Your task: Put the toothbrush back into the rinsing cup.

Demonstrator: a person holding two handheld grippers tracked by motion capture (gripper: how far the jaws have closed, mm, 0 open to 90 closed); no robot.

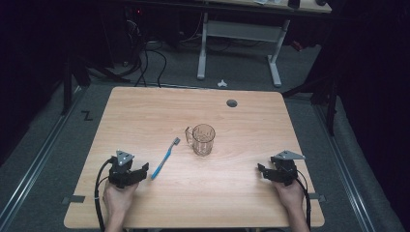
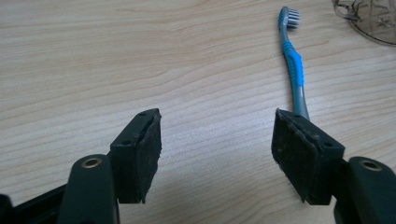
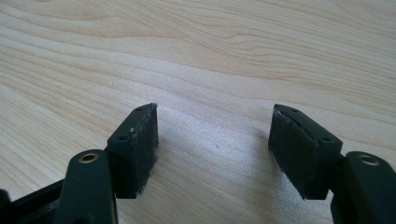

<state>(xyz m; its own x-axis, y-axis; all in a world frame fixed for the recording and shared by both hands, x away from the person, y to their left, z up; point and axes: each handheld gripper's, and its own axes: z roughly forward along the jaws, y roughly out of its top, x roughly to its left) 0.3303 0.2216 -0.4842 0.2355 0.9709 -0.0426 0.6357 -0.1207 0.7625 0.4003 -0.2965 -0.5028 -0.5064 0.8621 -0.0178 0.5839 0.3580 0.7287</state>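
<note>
Toothbrush point(image 1: 164, 157) lies flat on the wooden table point(image 1: 145, 111), just left of the glass mug point(image 1: 202, 139), its bristle end pointing toward the mug's handle and its tail end running down toward the person's left side. The mug stands upright near the middle of the table, close to the brush head but apart from it.

Left of the mug and nearer the person, the left gripper point(image 1: 143, 172) rests low with its jaws spread wide and nothing between them; in the left gripper view the brush's tail sits just beyond the tip of one pad point(image 2: 299, 154), outside the gap. Well to the mug's right, the right gripper point(image 1: 261, 170) is likewise wide open and empty over bare wood.

The likely step is picking up the brush with the left gripper. To do it well, shift the jaws sideways until the handle lies between them, come down on the thicker blue grip rather than the thin tail, keep the pads square across the handle, and close gently so it does not skid toward the mug.
</note>
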